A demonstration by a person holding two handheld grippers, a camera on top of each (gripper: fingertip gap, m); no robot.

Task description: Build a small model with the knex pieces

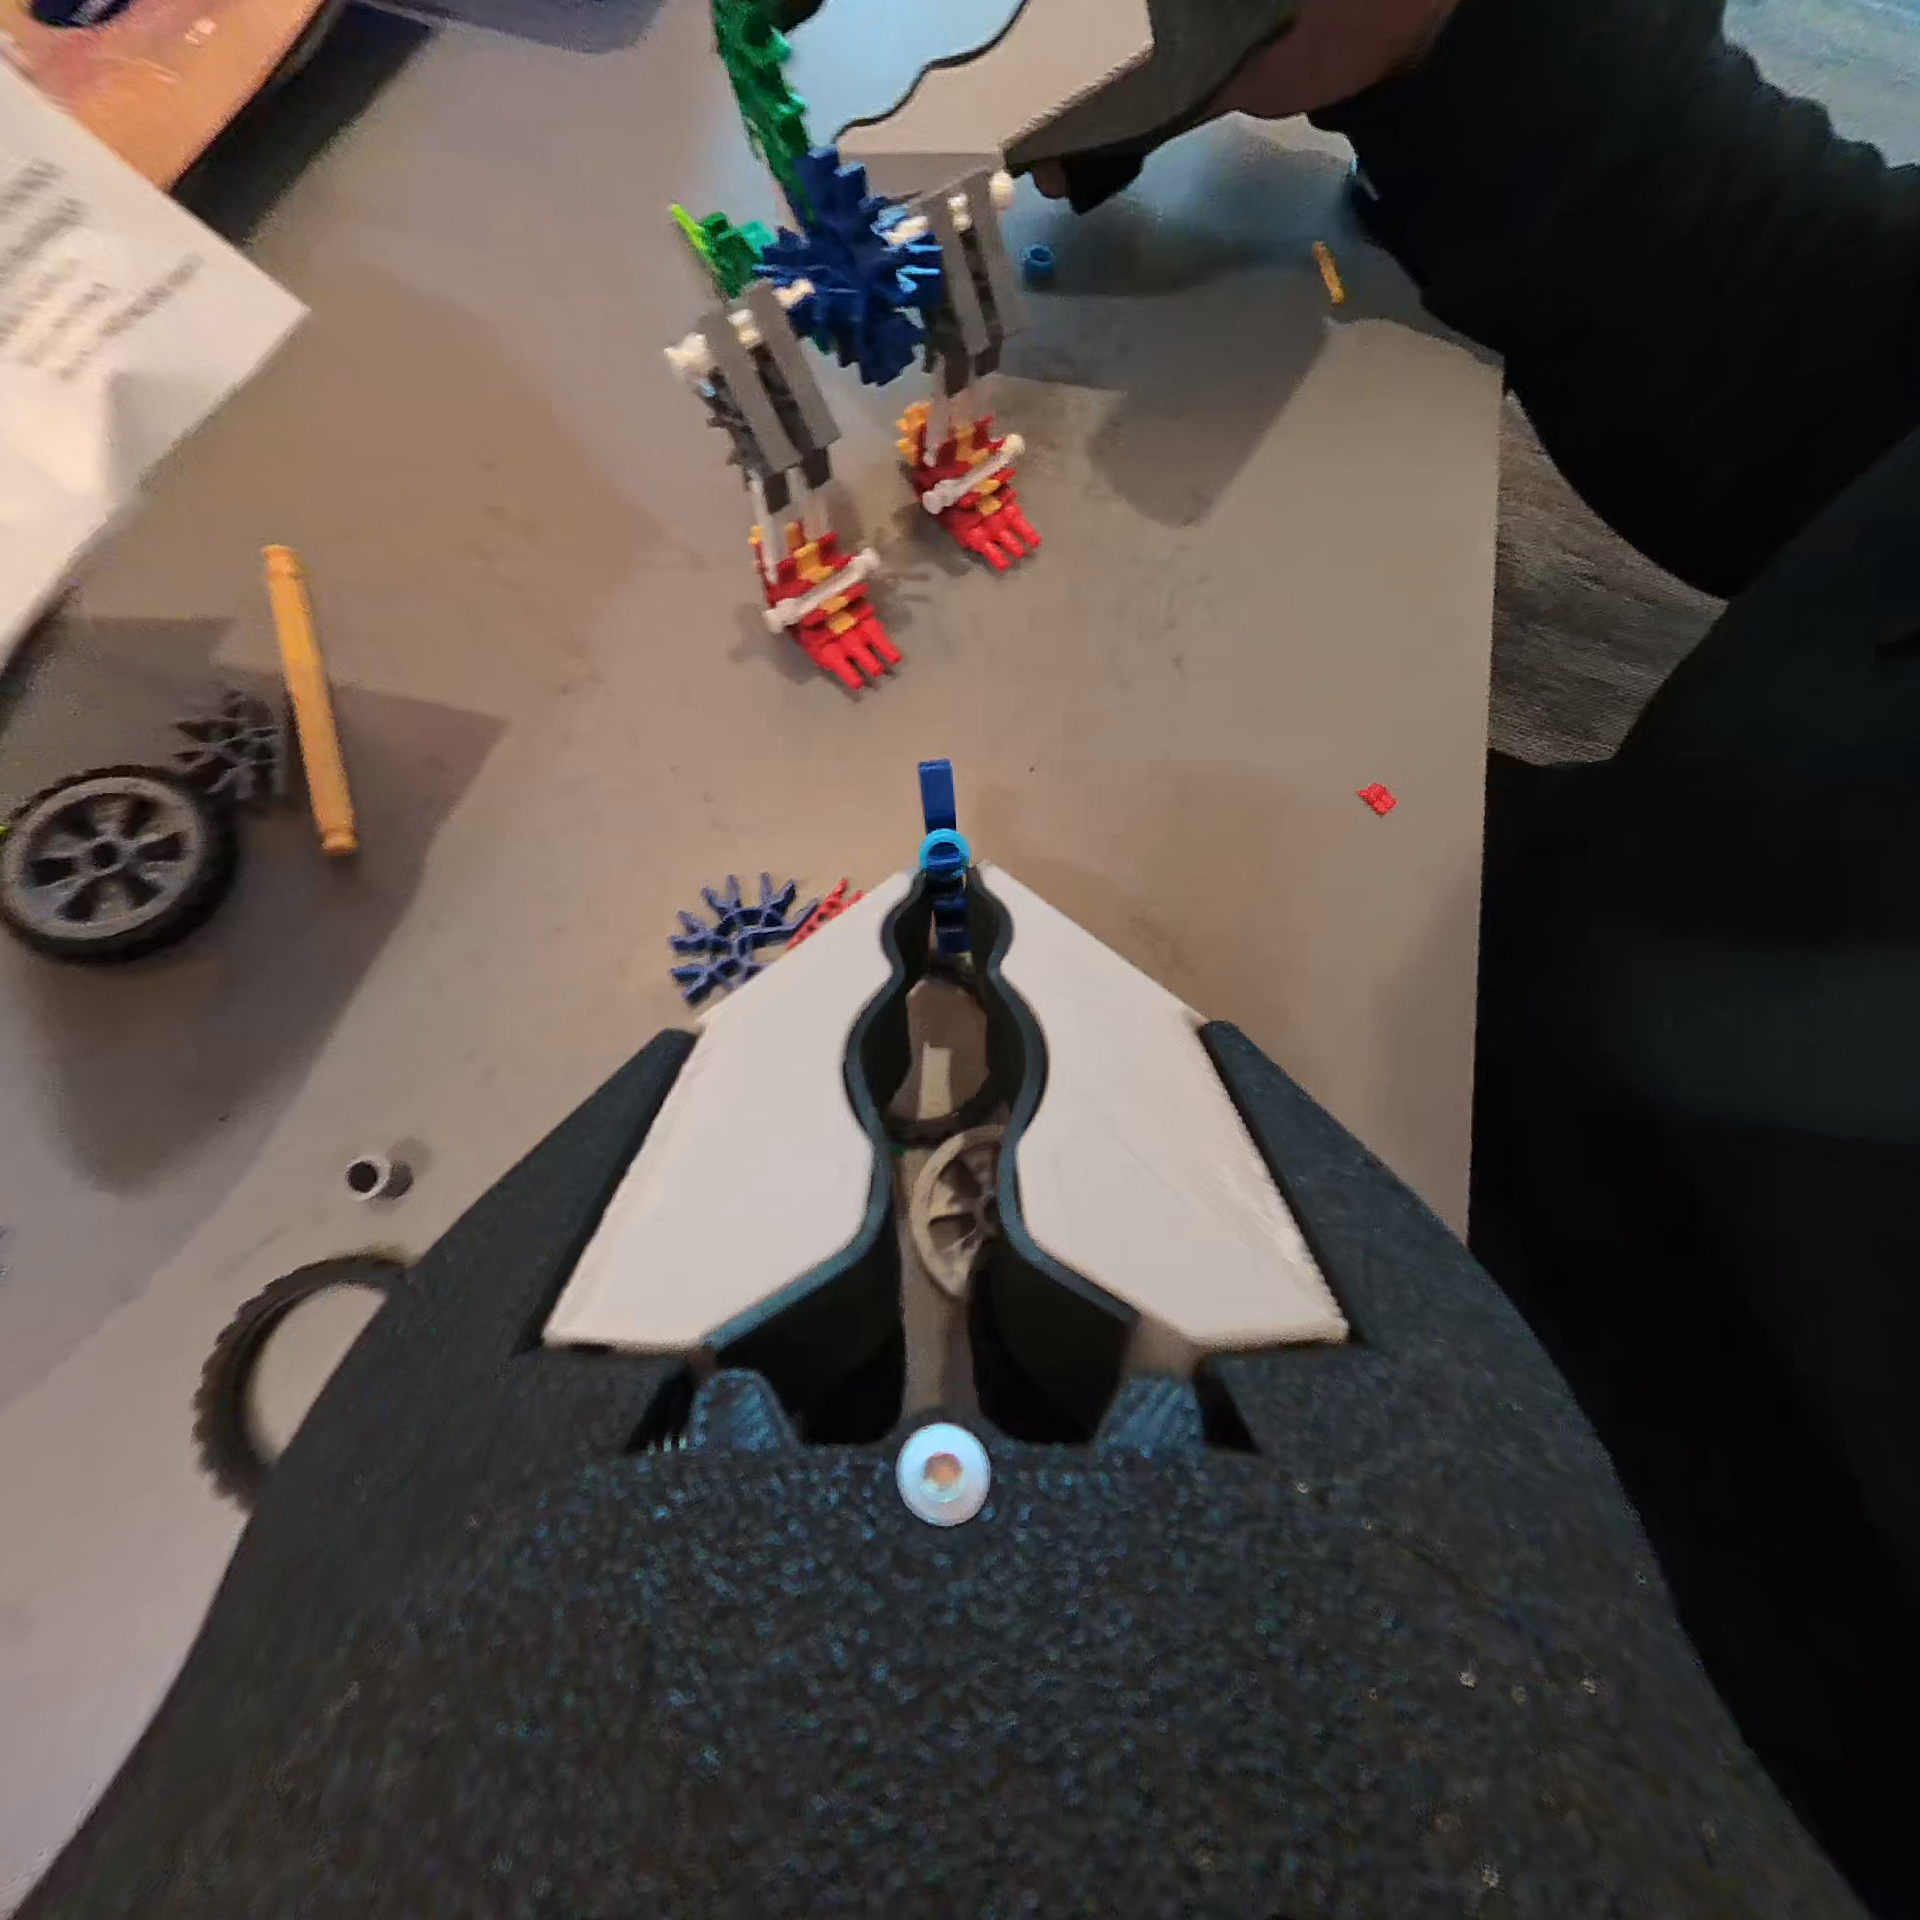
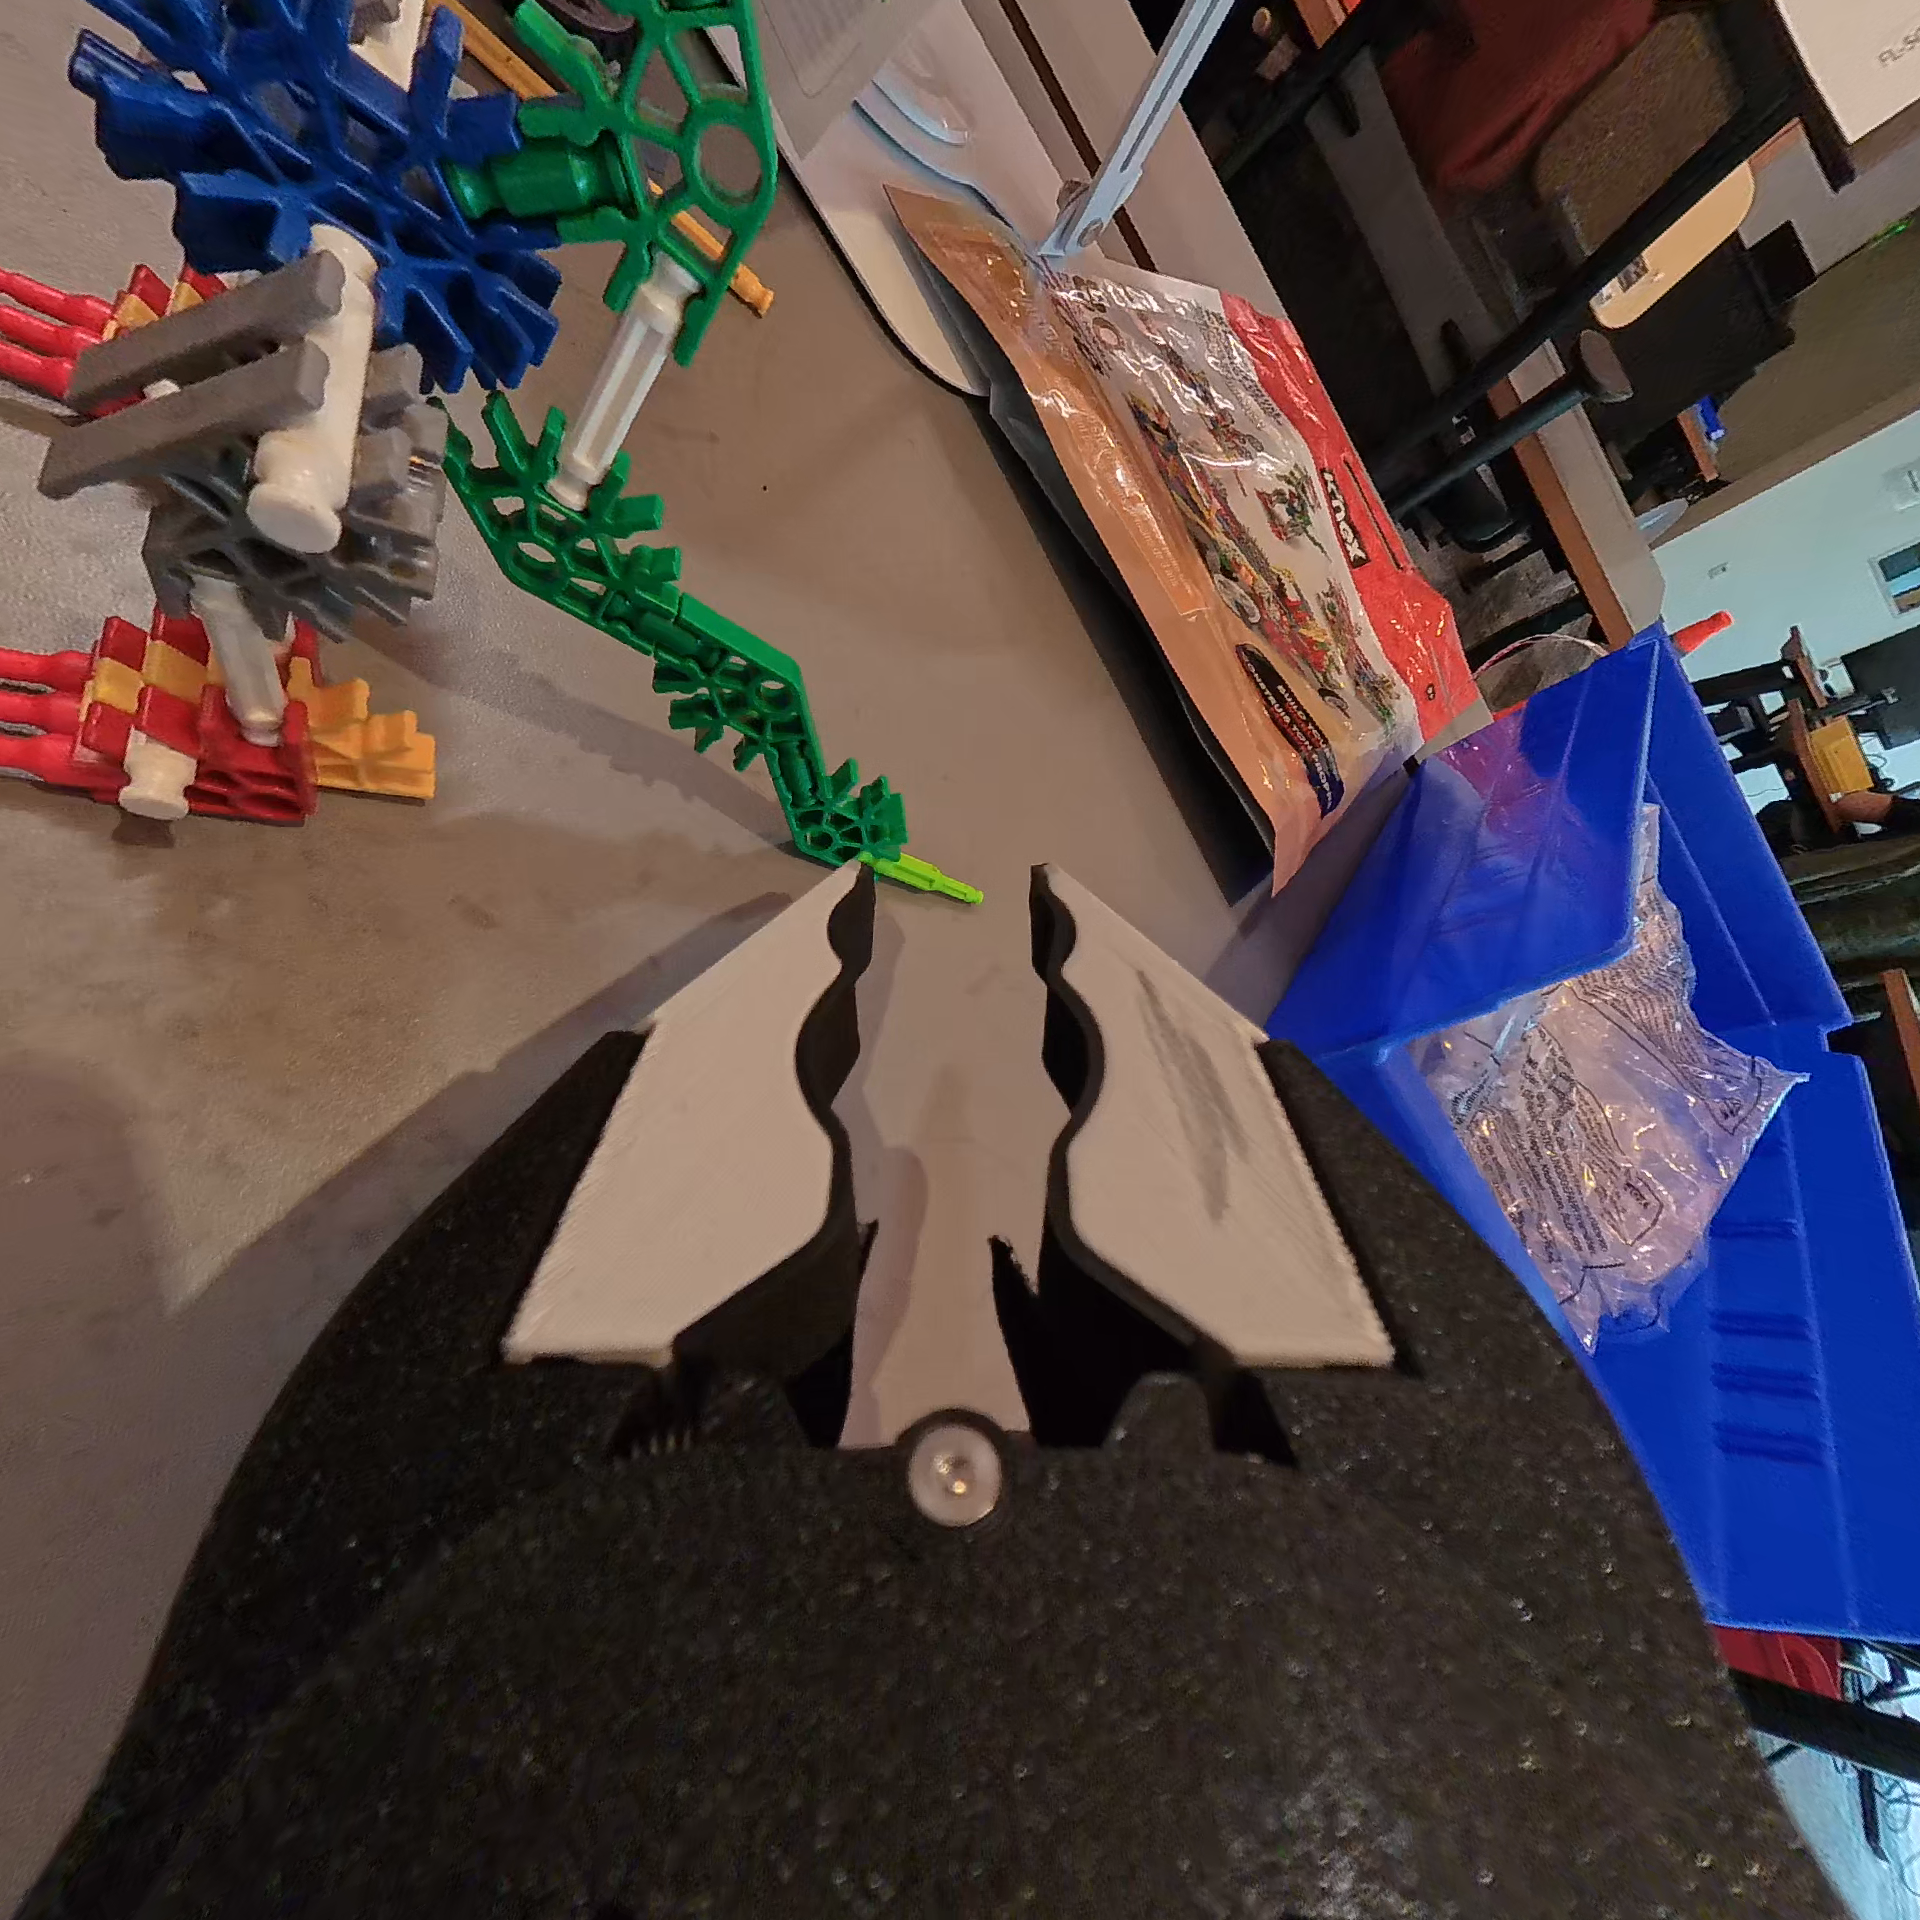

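My left gripper (image 1: 943, 883) is shut on a small blue rod piece (image 1: 940, 821) with a light blue ring on it, held above the grey table (image 1: 1195, 665). Ahead stands a toy figure (image 1: 862, 395) with red and yellow feet, grey legs and a blue snowflake body. The right gripper (image 1: 1039, 114) shows behind that figure. In the right wrist view my right gripper (image 2: 951, 883) is open and empty. Its left fingertip (image 2: 847, 896) is beside a lime green rod (image 2: 930, 875) at the end of the figure's green tail (image 2: 727, 665).
A yellow rod (image 1: 307, 696), a black wheel (image 1: 104, 862), a tyre ring (image 1: 270, 1371), a blue snowflake connector (image 1: 732, 930) and a small grey spacer (image 1: 369, 1176) lie at left. Papers (image 1: 94, 343) lie far left. Blue bins (image 2: 1662, 1039) and a printed bag (image 2: 1226, 520) stand right of the right gripper. Spacing between my two grippers at the tips: around 25 cm. The blue snowflake connector (image 1: 732, 930) is about 6 cm from my left fingertips.
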